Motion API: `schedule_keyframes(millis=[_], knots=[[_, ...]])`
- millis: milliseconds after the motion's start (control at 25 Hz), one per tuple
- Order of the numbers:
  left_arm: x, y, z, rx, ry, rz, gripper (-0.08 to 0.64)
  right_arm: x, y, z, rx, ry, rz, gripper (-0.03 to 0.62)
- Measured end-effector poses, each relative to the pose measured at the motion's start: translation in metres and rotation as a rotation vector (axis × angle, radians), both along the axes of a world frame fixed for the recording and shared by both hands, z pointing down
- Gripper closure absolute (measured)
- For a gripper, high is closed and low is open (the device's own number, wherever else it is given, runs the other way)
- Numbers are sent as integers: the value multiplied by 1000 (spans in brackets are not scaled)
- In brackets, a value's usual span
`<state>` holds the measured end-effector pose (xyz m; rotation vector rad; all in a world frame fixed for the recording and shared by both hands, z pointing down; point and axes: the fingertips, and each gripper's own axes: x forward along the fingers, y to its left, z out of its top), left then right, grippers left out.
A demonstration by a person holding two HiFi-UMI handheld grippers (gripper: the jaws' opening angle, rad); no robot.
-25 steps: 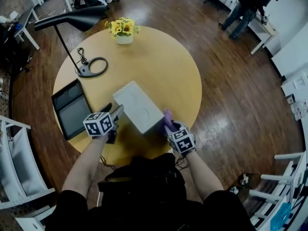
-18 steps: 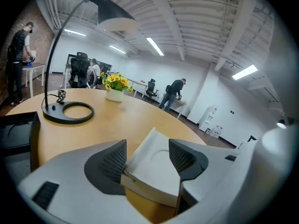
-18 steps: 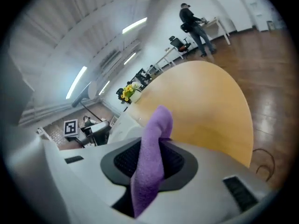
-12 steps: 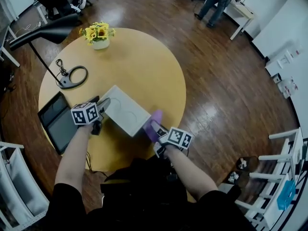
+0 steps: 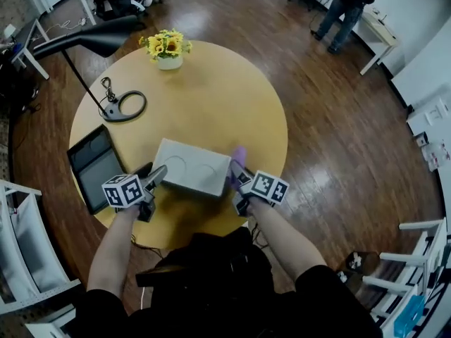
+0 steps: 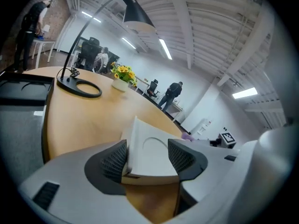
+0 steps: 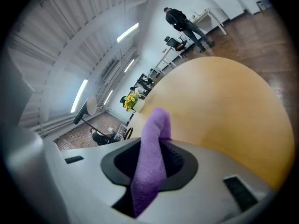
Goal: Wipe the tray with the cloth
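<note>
Both forearms extend forward from the torso, elbows bent, one gripper in each hand. The left gripper [image 5: 158,175] points forward and slightly down. Its jaws have just been closing and now clamp a corner of the tray [image 5: 194,166] between the pads. The right gripper [image 5: 237,177] points forward and slightly down, jaws pinched on the purple cloth [image 5: 238,156].

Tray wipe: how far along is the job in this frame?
Done: the left gripper, whose jaws have just been closing, clamps a corner of the white tray; the right gripper pinches the purple cloth. In hand: the cloth is held by the tray's right end, contact unclear. Left: the wiping itself.
</note>
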<state>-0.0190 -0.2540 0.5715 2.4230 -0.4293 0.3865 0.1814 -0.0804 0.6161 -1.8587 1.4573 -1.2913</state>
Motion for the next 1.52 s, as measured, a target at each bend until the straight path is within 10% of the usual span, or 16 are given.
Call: schedule_keyframes(millis=[320, 720, 1520], knots=[[-34, 85, -3, -84, 33, -113, 305, 34, -70, 3, -85, 89, -283, 503], [-39, 76, 5, -46, 0, -163, 305, 12, -39, 22, -183, 111, -227, 505], [-41, 77, 7, -54, 61, -131, 311, -11, 34, 14, -35, -58, -32, 505]])
